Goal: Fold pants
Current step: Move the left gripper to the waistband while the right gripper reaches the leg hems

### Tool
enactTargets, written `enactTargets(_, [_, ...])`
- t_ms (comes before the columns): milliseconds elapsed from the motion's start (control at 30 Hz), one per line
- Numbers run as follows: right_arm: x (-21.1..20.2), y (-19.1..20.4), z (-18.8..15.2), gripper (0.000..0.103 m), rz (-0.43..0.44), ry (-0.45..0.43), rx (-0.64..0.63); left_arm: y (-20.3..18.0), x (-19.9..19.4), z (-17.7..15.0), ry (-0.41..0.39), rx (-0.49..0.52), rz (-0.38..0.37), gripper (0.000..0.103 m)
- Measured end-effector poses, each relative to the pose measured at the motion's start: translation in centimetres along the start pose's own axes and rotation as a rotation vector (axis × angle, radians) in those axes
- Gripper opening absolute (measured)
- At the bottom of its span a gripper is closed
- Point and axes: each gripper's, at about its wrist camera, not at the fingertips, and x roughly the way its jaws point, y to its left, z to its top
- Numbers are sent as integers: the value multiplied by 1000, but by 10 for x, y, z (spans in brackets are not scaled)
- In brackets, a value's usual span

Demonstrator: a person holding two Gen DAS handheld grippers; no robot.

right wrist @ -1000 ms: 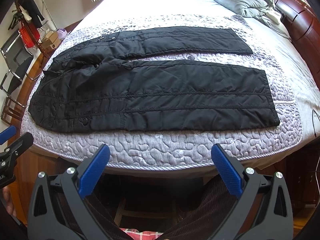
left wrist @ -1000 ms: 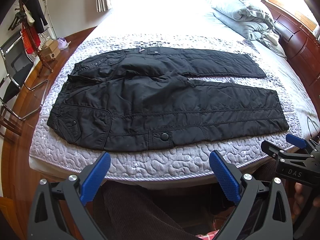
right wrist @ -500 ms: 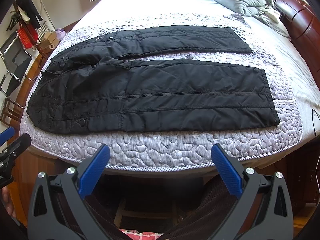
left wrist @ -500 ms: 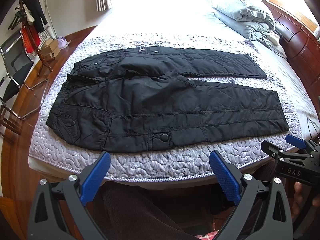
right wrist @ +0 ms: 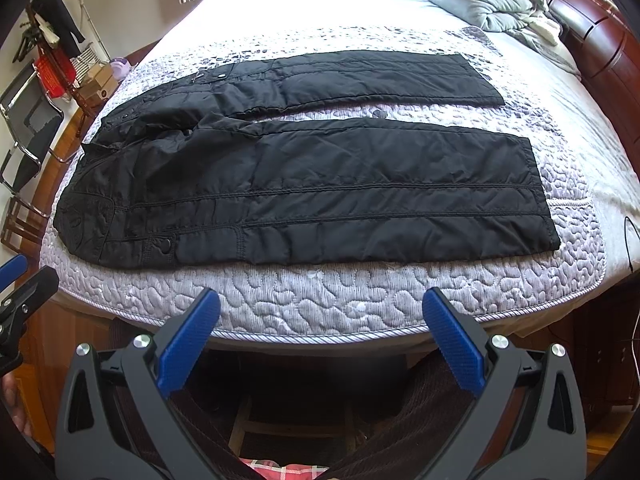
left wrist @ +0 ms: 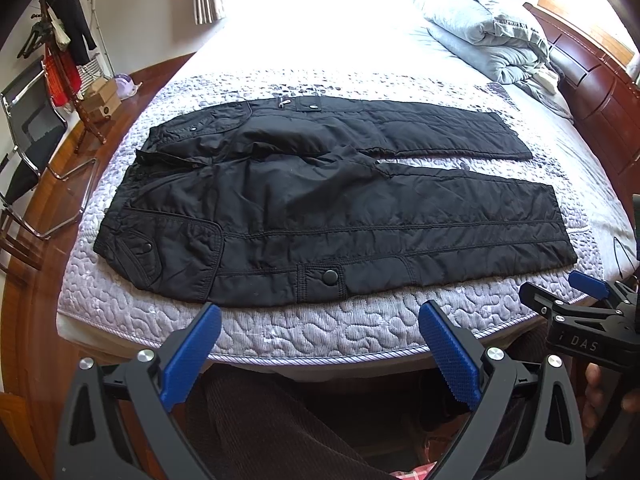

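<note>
Black quilted pants lie flat on the bed, waist to the left, both legs stretched to the right and slightly apart. My left gripper hovers open just off the bed's near edge, below the snap pocket on the near leg. My right gripper is open too, in front of the near edge below the middle of the near leg. In the left wrist view the right gripper shows at the right edge. Neither gripper touches the pants.
A lilac quilted cover tops the bed. A folded grey duvet lies at the far right by the wooden headboard. A chair and a clothes rack stand left. A person's brown-trousered legs are below the grippers.
Both grippers have crept slightly forward and lower toward the bed's edge; the pants lie unmoved. Both stay open.
</note>
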Motion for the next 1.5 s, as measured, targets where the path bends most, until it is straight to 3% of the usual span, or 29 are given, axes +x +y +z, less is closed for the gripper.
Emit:
enactTargets(333, [1,-3,9,101,4,-6,-3,5,0,7,-4,4,2,100])
enactTargets(567, [-33,-37,75,101,-70,-186,-6,30,-7,56,-95,8,62,100])
enactTargets(633, [-41,-52,103,101,-95,-249,-24,40,-4,78,-126,18,49,100])
enactTargets(733, [-35,-77,143,101,-106,-261,-27,59,11,112,-118,29,15,100])
enactTargets(900, [2,-131,211,101,-127,-220,34,106,53,161,-9,-75,-94,100])
enactTargets(1000, [40,-160,253,101,-129,-160,54,142,89,193,48,-155,-74,100])
enactTargets(1167, [103,-204,312,101,-119,-65,105,202,149,240,122,-200,11,100])
enactTargets(1333, [170,-235,355,101,-121,20,128,280,221,275,260,-339,-13,99])
enactTargets(1500, [224,-253,373,101,-104,81,142,327,273,286,329,-426,-46,99])
